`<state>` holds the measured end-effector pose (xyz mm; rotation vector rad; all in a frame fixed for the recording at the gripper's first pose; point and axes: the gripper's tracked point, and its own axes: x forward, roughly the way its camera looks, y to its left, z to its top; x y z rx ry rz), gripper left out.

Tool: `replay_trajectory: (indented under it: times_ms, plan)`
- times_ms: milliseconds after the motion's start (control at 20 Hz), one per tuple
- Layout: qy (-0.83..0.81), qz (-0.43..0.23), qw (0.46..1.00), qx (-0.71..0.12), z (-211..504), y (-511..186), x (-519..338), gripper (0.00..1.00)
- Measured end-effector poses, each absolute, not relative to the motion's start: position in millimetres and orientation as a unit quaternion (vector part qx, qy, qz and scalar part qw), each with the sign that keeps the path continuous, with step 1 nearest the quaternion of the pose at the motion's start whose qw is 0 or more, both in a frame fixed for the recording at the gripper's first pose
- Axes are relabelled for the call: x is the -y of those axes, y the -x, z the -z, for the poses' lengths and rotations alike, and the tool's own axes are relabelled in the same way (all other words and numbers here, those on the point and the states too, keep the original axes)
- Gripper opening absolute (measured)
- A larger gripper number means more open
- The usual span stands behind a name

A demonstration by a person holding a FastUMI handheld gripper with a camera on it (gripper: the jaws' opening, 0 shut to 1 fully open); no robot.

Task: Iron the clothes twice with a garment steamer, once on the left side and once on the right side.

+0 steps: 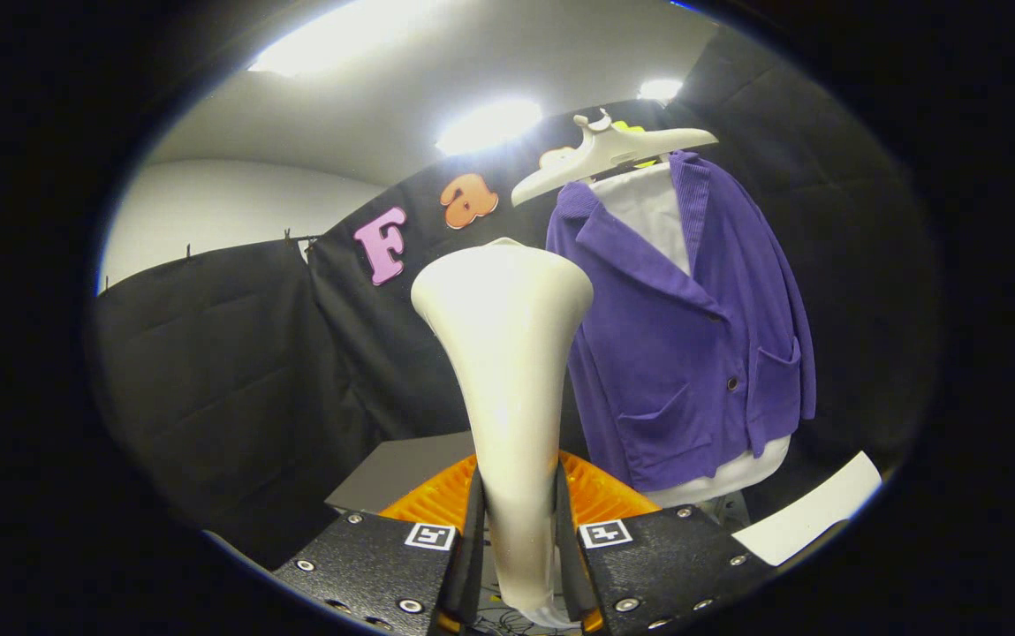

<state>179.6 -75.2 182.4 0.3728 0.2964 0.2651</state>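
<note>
A white garment steamer (pixel 507 353) stands upright between my fingers, its handle pinched on both sides and its wide head flaring above them. My gripper (pixel 518 530) is shut on that handle. Beyond and to the right of the steamer head hangs a purple jacket (pixel 693 336) over a white shirt (pixel 648 208) on a white hanger (pixel 613 150). The steamer head is apart from the jacket, level with its left shoulder and sleeve. The jacket's left edge is hidden behind the steamer.
Black cloth walls (pixel 233 380) close the booth behind and to the left. A grey surface (pixel 410 473) lies below the jacket, beyond my fingers. A white sheet (pixel 812 517) lies at the lower right. Ceiling lights glare overhead.
</note>
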Motion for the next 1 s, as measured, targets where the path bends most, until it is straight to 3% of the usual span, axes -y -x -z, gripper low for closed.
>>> replay_trajectory:
  times_ms: [450, 1000]
  plan:
    - [-0.209, -0.074, 0.969, -0.11, -208.5, -277.8, 112.9, 0.37]
    - [-0.218, -0.018, 0.964, -0.149, -174.8, -376.2, 135.0, 0.36]
